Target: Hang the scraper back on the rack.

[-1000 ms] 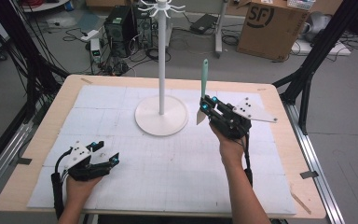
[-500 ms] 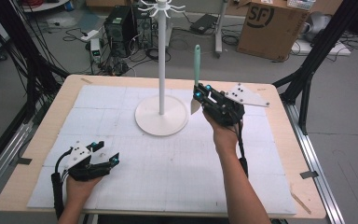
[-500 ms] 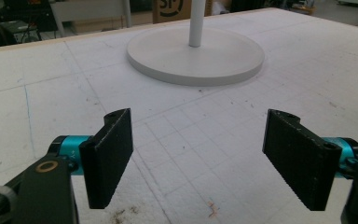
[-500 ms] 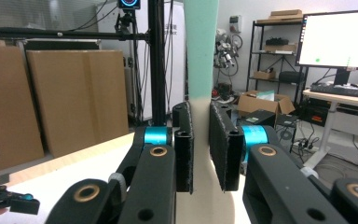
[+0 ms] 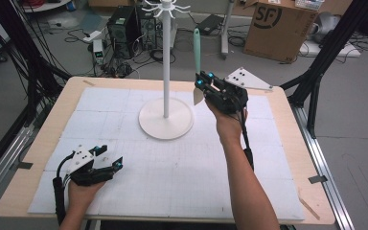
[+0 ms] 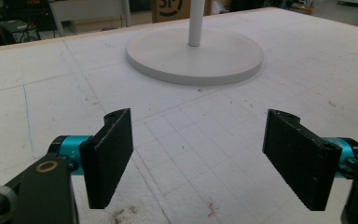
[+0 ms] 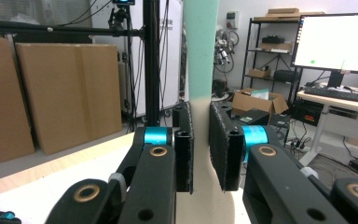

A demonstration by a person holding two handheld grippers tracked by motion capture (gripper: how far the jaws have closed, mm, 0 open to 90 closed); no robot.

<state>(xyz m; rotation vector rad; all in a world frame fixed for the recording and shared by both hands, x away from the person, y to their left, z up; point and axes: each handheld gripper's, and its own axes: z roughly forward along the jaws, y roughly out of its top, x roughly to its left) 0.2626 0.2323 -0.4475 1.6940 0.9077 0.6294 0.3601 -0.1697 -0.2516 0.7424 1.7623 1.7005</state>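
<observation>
A utensil with a mint-green handle [image 5: 197, 48] and a cream blade stands upright in my right gripper [image 5: 200, 81], which is shut on it just above the blade. That gripper is raised over the table's far right, a little to the right of the white hook stand [image 5: 166, 72]. In the right gripper view both pads press the utensil [image 7: 200, 56] where green meets cream, at my right gripper [image 7: 200, 144]. My left gripper [image 5: 110, 160] rests low at the near left, open, with nothing between its pads [image 6: 198, 154]. The stand's round base [image 6: 195, 53] lies ahead of it.
A white gridded mat [image 5: 182, 163] covers the wooden table. The stand's hooks [image 5: 165, 7] spread at its top. Behind the table on the floor are a cardboard box [image 5: 278, 24], a computer tower [image 5: 124, 24] and cables. Black frame legs [image 5: 316, 72] flank the right edge.
My right gripper has risen and moved left toward the stand's pole, carrying the utensil upright. The left gripper has stayed where it was.
</observation>
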